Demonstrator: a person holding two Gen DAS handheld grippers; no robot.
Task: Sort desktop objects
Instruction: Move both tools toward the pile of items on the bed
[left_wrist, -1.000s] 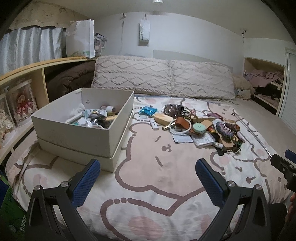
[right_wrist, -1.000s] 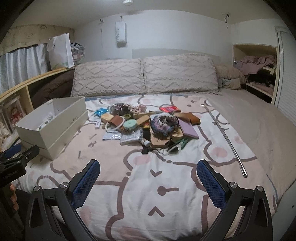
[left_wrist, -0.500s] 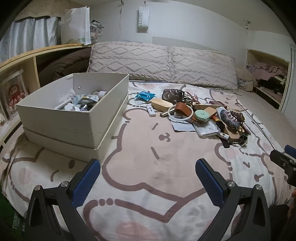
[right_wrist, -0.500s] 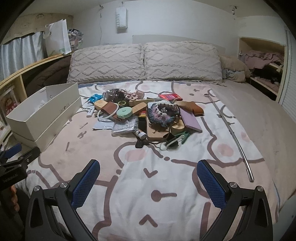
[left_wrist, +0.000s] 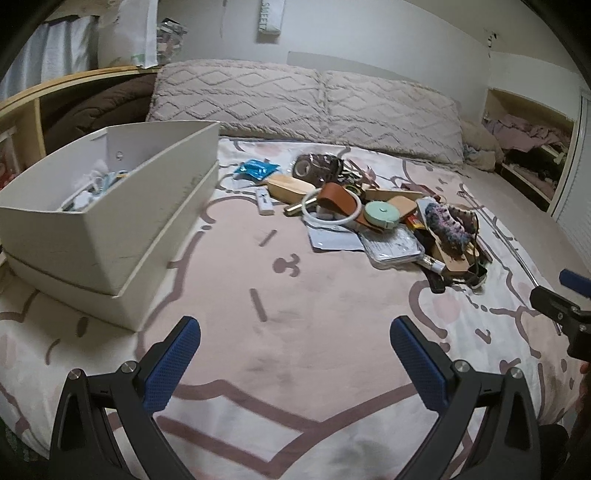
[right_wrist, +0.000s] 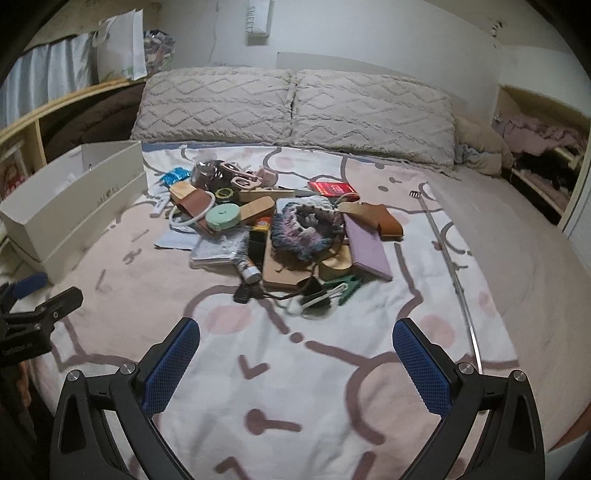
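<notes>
Both tools are hanging low over the bed cover (right_wrist: 295, 387), and nothing is being held. The left gripper (left_wrist: 295, 354) is standing wide, with only bare cover between its blue pads (left_wrist: 173, 362). The right gripper (right_wrist: 297, 356) is standing wide too and is carrying nothing. The things to sort are lying in a pile (right_wrist: 280, 229) in the middle of the bed, straight ahead of the right gripper and a bit up the bed from it. From the left gripper, the pile (left_wrist: 376, 221) is lying ahead and off to the right. So the right gripper looks like the nearer one to the pile. The closest bits to it are the green clip (right_wrist: 345, 286) and a small tube (right_wrist: 247, 267), at the near edge of the pile. The clip is blurry, so I cannot tell for sure which way its long side is pointing. The white box (left_wrist: 103, 218) is sitting on the left side of the bed, just ahead of the left gripper and to its left, with some small things already inside. It is well apart from the pile. Both tools are pointing forward along the bed, tipped down a little, side by side. A long metal rod (right_wrist: 454, 280) is lying on the right, along the bed.
</notes>
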